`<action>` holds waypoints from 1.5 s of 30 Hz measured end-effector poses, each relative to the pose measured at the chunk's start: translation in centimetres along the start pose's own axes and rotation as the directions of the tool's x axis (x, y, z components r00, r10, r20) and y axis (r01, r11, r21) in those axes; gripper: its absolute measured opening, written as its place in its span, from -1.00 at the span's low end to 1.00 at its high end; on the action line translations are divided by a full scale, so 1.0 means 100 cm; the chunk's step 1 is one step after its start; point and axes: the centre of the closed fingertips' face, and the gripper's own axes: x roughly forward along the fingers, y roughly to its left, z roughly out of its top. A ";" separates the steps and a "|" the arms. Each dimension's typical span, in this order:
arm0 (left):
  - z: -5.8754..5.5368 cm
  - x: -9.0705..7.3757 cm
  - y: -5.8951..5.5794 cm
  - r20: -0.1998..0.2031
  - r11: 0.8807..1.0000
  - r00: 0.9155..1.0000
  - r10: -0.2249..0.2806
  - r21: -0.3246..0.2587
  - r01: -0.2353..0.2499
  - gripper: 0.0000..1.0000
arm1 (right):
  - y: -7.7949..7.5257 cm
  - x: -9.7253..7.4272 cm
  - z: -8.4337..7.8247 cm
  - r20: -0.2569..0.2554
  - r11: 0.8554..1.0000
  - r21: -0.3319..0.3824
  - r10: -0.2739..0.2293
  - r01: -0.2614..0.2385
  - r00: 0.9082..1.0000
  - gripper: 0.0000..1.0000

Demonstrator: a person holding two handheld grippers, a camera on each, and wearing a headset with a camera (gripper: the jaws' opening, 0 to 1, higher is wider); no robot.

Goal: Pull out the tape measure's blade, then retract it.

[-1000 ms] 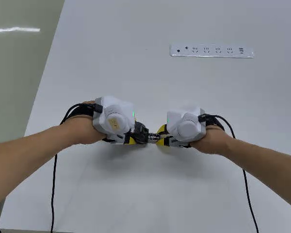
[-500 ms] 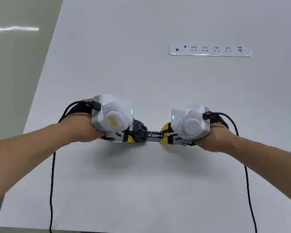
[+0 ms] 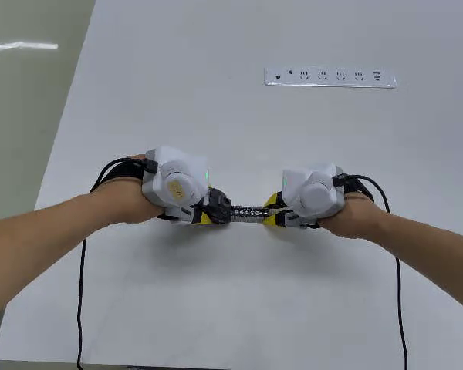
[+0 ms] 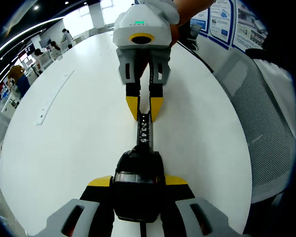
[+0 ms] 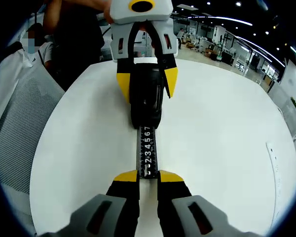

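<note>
A black tape measure case sits clamped between the yellow-tipped jaws of my left gripper; the same case faces me in the right gripper view. Its dark blade with white numbers runs a short way out of the case to my right gripper, whose yellow tips are shut on the blade's end. In the head view the blade spans the small gap between the two grippers, low over the white table. In the left gripper view the right gripper pinches the blade from the far side.
A white power strip lies on the table at the back right. Black cables trail from both grippers toward the front edge. A mesh office chair stands past the table's edge. The floor lies beyond the table's left edge.
My right gripper has moved to the right, away from the left one, drawing more blade out of the case. The left gripper has held the case nearly still.
</note>
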 end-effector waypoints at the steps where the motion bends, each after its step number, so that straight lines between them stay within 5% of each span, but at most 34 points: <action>1: 0.000 0.000 0.000 0.000 1.000 1.000 0.000 0.000 0.000 -0.35 | 0.000 0.000 -0.001 0.000 1.000 0.000 0.000 0.000 1.000 -0.76; 45: 0.000 0.002 0.000 -0.004 1.000 1.000 -0.001 -0.001 0.001 -0.35 | -0.002 -0.035 -0.043 -0.023 0.999 0.048 -0.006 0.007 1.000 -0.77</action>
